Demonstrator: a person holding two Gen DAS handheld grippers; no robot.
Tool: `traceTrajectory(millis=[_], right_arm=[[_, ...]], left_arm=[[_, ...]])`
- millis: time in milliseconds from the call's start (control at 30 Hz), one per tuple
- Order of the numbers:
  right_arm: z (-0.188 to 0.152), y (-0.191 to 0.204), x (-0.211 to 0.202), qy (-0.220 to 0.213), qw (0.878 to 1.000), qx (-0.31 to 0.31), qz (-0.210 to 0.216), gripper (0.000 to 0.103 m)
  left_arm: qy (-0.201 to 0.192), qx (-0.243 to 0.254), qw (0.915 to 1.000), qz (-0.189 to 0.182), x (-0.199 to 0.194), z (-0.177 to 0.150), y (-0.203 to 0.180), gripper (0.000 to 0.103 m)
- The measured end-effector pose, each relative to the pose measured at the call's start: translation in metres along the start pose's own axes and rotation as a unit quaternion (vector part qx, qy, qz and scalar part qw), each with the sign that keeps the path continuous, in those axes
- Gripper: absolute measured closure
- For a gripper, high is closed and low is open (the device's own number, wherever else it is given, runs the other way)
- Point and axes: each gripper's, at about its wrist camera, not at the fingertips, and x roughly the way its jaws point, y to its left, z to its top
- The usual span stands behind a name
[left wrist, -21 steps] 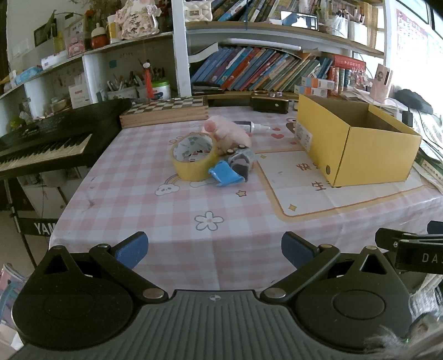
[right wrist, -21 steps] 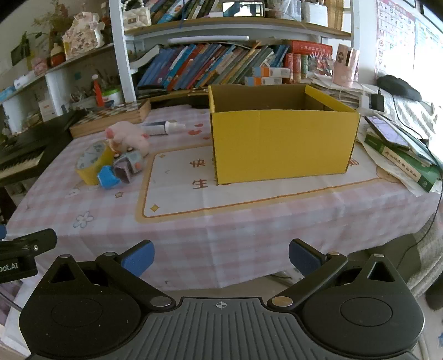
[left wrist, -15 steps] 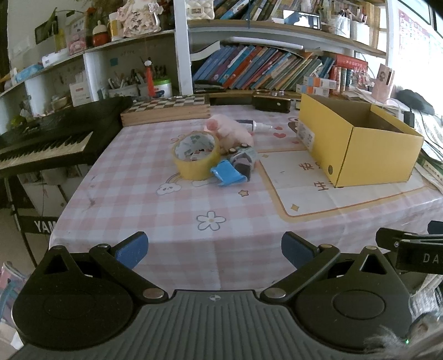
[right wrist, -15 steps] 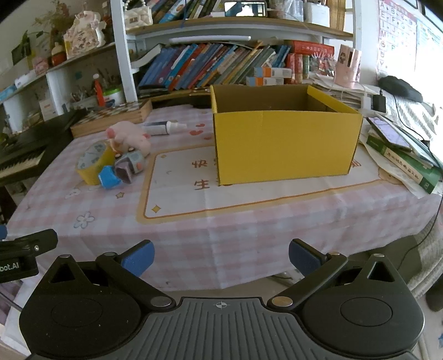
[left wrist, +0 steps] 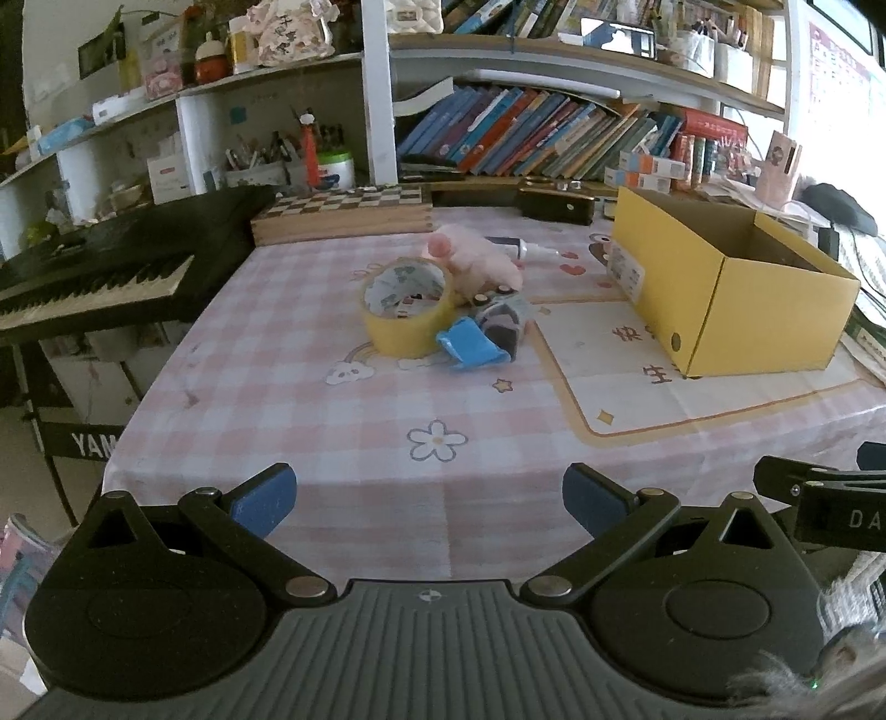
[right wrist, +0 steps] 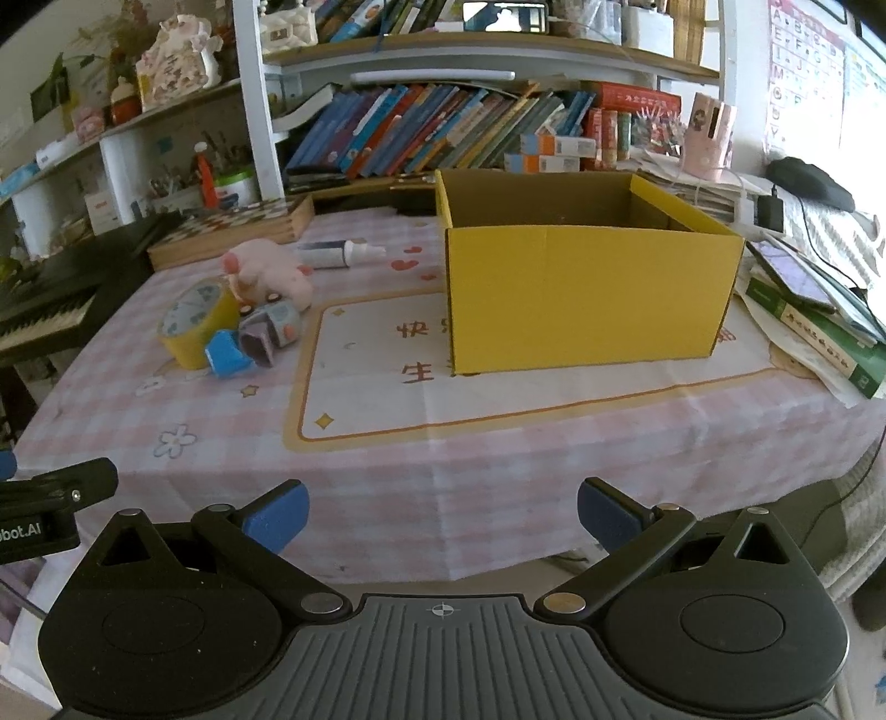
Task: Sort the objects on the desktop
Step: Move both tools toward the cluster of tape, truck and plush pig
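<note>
Left wrist view: tape roll (left wrist: 406,310) tilted, opening facing the camera; both grippers spread wide, empty.

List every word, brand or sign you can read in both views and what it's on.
"YAM", cut off: keyboard stand.
"DA", cut off: right gripper's body.
"bot.AI", cut off: left gripper's body.
"快" and "生": table mat.
Alphabet letters, "A", "E": wall chart.
Too small or blurred: box label, book spines, green book.
</note>
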Motion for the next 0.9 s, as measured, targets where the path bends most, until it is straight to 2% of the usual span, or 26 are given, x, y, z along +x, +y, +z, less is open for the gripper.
traceTrajectory(millis=[900], right_arm=[[0.006, 0.022, 0.009, -0.001, 1.000, -0.021, 0.011, 0.000]], left_arm=[[0.002, -0.006, 1.0000, -0.003, 0.010, 0.004, 0.015, 0.000]])
